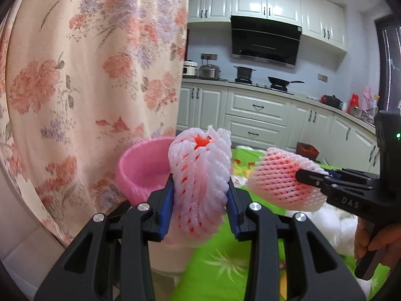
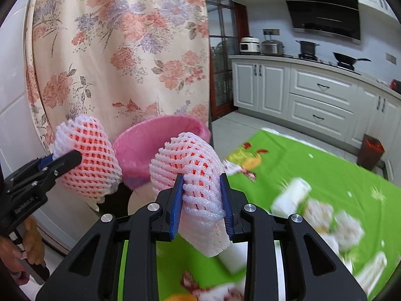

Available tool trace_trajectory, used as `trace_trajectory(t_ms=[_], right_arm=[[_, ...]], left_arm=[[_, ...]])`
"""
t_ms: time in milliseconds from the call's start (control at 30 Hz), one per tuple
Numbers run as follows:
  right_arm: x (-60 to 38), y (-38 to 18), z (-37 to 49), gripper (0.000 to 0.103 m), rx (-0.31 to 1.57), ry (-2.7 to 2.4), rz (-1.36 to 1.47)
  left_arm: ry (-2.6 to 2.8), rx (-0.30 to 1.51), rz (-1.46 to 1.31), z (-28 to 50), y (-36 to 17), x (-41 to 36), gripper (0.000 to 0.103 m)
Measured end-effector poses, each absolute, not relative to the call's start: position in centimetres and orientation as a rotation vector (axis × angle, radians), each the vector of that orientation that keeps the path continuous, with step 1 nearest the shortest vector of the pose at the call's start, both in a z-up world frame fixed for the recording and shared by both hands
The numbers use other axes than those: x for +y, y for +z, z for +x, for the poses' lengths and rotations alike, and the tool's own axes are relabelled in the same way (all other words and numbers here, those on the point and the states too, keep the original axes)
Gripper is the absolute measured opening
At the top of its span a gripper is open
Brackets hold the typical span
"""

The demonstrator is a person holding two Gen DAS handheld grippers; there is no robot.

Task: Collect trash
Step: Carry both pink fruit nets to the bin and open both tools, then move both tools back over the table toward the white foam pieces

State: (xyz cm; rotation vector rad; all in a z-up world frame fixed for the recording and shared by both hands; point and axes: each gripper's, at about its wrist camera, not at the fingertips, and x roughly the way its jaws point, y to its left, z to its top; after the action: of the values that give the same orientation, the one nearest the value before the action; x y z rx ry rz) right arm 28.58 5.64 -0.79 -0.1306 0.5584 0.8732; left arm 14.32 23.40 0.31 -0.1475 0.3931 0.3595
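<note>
Kitchen cabinets and a floral curtain (image 1: 95, 75) stand behind your green-clothed bench (image 2: 313, 165). Your left tongs (image 1: 200, 200) are clamped on a white foam net (image 1: 200, 183), held upright just in front of the pink bin (image 1: 142, 168). Your right tongs (image 2: 201, 198) squeeze a second foam net (image 2: 188, 165), also just before the bin (image 2: 160, 138), to the right of the first net (image 2: 87, 160). More white scraps (image 2: 290, 198) lie blurred on the bench, well right of the bin.

My two wrist cameras look close along their fingers, sharing the pink bin (image 1: 140, 170) (image 2: 160, 140) and kitchen cabinets (image 1: 255, 110) (image 2: 320, 95).
</note>
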Motion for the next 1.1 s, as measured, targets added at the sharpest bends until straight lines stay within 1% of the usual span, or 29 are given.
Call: trace_trajectory(t_ms=[200,367,467,533,567,600,667,733,767,933,1000,1100], right_arm=[[10.6,0.0,32.2,0.028,0.571,0.929,-0.104],[14.6,0.4,35.2,0.029,0.593,0.953,-0.084],[17.1,0.2,36.9,0.030,0.614,0.963,-0.083],[18.4,-0.1,37.6,0.034,0.623,0.974,-0.087],[18.9,-0.3,37.8,0.036,0.626,0.978,-0.089],[19.6,-0.6,38.2,0.047,0.634,0.976,-0.093],[20.1,-1.0,38.7,0.058,0.644,0.978,-0.082],[20.0,-1.1,38.8,0.060,0.639,0.977,-0.071],[19.7,-1.1,38.7,0.061,0.633,0.973,-0.071],[17.2,-0.7,38.2,0.061,0.634,0.951,-0.058],[15.7,-0.4,37.6,0.061,0.636,0.938,-0.050],[13.2,0.4,36.5,0.061,0.627,0.917,-0.043]], left_arm=[[0.393,0.402,-0.182,17.4,1.7,28.1,0.037],[0.417,0.413,-0.216,20.0,1.6,31.7,0.039],[0.437,0.422,-0.237,21.5,1.0,33.6,0.041],[0.453,0.419,-0.246,22.2,0.7,34.5,0.042],[0.456,0.418,-0.250,22.4,0.4,34.9,0.045],[0.463,0.422,-0.254,22.8,0.1,35.4,0.056],[0.493,0.428,-0.261,23.1,-0.2,36.0,0.069],[0.515,0.424,-0.280,22.8,-0.6,36.6,0.072],[0.525,0.425,-0.287,22.5,-0.7,36.7,0.076],[0.576,0.421,-0.341,20.2,-1.6,36.6,0.086],[0.582,0.418,-0.355,19.1,-1.8,35.7,0.094],[0.568,0.409,-0.352,17.3,-1.8,33.7,0.097]])
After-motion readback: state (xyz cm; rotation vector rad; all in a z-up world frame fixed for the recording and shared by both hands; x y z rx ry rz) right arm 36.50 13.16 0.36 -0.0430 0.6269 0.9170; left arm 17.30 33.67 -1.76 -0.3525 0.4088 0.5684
